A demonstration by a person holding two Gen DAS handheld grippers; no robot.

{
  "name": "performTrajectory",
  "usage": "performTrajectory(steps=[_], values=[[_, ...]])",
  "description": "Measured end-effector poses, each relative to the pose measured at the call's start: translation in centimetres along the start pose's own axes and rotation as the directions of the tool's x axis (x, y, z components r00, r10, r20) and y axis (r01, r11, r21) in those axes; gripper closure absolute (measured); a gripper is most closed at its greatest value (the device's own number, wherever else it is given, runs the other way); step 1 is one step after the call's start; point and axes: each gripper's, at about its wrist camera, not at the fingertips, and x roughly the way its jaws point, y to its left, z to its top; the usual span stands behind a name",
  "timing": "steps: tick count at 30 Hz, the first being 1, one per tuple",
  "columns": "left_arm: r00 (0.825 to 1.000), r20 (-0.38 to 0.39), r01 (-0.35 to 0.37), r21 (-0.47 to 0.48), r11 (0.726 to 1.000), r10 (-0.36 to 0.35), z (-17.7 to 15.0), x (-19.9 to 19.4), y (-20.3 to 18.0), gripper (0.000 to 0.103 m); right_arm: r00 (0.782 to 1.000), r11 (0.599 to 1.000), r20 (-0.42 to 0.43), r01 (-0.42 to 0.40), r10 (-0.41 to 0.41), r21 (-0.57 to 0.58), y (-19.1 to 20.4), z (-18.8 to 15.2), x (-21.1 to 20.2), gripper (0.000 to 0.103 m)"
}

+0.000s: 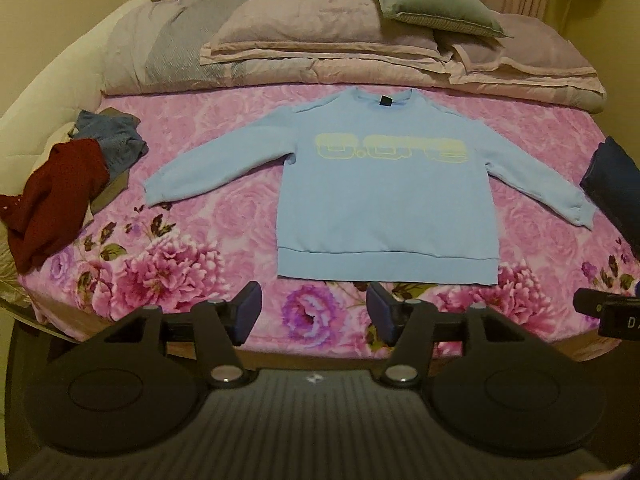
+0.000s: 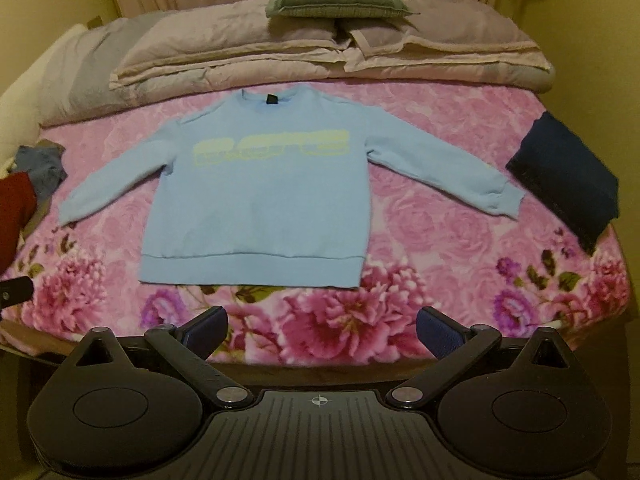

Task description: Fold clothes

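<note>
A light blue sweatshirt (image 1: 384,200) with pale yellow lettering lies flat, front up, on the pink floral bedspread (image 1: 200,248), both sleeves spread out to the sides. It also shows in the right wrist view (image 2: 256,208). My left gripper (image 1: 314,312) is open and empty, held near the bed's front edge just short of the sweatshirt's hem. My right gripper (image 2: 322,334) is open and empty too, near the front edge and to the right of the hem.
A dark red garment (image 1: 52,200) and a grey-blue one (image 1: 116,140) lie heaped at the bed's left. A folded navy garment (image 2: 568,184) sits at the right. Folded quilts (image 1: 320,52) and a green cushion (image 1: 432,8) fill the back.
</note>
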Motion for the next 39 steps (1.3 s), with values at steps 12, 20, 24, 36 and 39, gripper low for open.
performTrajectory(steps=[12,20,24,36,39], values=[[0.999,-0.035,0.019,0.036,0.999,-0.017,-1.7,0.1,-1.2,0.049,0.999,1.000,-0.045,-0.016,0.015,-0.019,0.0,-1.7,0.0,0.000],[0.999,-0.020,0.033,0.062,0.998,-0.031,-1.6,-0.2,-2.2,0.047,0.999,1.000,-0.046,-0.004,0.004,0.004,-0.7,-2.0,-0.5,0.000],[0.999,-0.021,0.040,0.064,0.997,-0.039,-1.6,-0.1,-2.4,0.047,0.999,1.000,-0.043,0.004,-0.004,0.009,-1.0,-2.0,-0.7,0.000],[0.999,-0.044,0.031,0.052,0.998,-0.029,-1.9,0.7,-2.3,0.047,0.999,1.000,-0.045,-0.001,0.001,0.003,-1.1,-1.8,-0.6,0.000],[0.999,-0.048,0.027,0.046,0.999,-0.024,-1.9,0.8,-2.3,0.047,0.999,1.000,-0.045,-0.008,0.008,-0.004,-1.1,-1.7,-0.5,0.000]])
